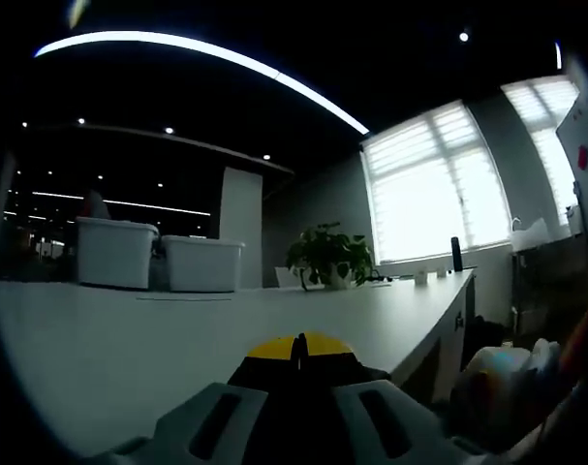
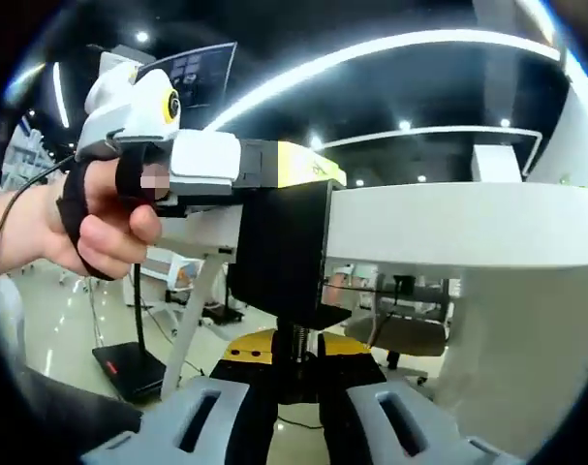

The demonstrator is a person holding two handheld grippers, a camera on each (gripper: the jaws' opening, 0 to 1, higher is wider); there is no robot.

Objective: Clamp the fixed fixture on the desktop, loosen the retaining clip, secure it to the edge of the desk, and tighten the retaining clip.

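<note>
Black-strapped hand (image 2: 100, 218) level at desk (image 2: 468, 223) edge, gripping left gripper (image 2: 303, 194).

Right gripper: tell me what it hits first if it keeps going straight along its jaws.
The right gripper points up at the black clamp fixture on the desk edge. Its threaded screw hangs right ahead, so it would likely meet that first, though depth is unclear.

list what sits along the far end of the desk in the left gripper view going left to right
First white bin → second white bin → potted plant → dark bottle-like object near the window, all on the white desk.
</note>
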